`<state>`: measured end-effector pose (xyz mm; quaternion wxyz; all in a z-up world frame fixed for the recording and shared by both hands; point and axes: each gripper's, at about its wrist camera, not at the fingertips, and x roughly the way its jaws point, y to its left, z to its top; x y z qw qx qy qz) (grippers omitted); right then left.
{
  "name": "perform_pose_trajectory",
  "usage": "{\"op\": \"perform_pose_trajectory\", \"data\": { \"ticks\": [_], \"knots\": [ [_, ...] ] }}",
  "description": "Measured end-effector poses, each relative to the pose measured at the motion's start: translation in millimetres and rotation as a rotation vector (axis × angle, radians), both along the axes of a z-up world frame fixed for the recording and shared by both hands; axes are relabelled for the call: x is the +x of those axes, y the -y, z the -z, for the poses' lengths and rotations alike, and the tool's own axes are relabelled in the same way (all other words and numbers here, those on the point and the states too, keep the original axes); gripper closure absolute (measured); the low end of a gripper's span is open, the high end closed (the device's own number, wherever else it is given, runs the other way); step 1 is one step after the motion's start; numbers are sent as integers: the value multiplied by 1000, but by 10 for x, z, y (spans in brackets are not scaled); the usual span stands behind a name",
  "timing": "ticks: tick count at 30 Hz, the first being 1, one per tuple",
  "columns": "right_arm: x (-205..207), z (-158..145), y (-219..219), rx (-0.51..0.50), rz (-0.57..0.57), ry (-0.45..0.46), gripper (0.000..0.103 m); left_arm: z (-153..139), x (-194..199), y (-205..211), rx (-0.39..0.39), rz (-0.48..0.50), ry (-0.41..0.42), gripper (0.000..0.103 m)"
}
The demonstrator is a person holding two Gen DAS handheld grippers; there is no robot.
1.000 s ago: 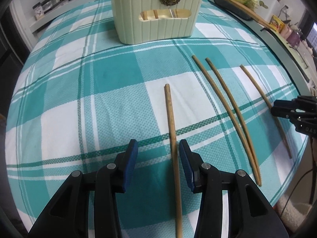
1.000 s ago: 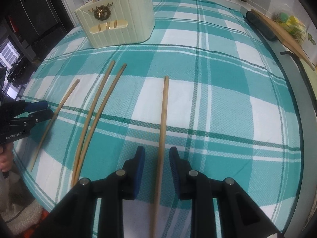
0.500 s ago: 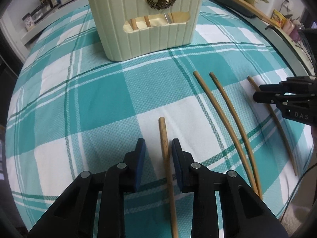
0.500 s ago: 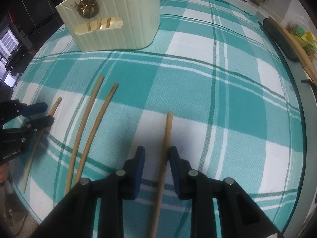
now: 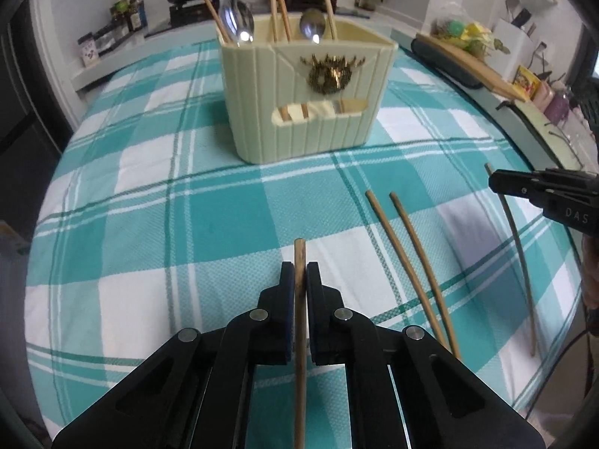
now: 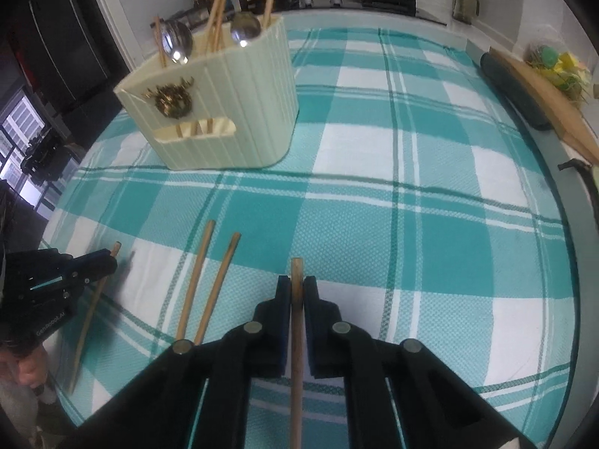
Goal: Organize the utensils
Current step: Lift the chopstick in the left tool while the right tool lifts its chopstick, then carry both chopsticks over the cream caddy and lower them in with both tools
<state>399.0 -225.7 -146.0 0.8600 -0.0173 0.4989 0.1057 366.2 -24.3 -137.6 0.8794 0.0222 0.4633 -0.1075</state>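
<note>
Gripping one chopstick each, left tongs (image 5: 300,276) and right tongs (image 6: 297,292) are clenched; holder (image 5: 307,97) is partly filled, two chopsticks (image 5: 408,262) remain on the desk (image 5: 149,224).

Left gripper (image 5: 300,273) and right gripper (image 6: 297,288), both clamped, angled steeply downward.

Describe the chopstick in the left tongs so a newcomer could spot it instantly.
On the plaid cloth, four chopsticks sit in a row before the cream holder. Seen facing the holder, it is the leftmost chopstick, clamped near its far tip by the left tongs; the pair beside it lies loose, and the right tongs grip the far-right one.
</note>
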Motion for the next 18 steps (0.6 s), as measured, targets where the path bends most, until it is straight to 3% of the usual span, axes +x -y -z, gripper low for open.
{"op": "perform_pose_trajectory", "data": {
  "ticks": [9, 18],
  "knots": [
    [-714, -1128, -6, 36, -59, 289, 96, -1017, -653, -261, -103, -13, 237, 99],
    [-1207, -1751, -97, 46, -81, 498, 96, -1437, -985, -336, -156, -31, 357, 99]
  ]
}}
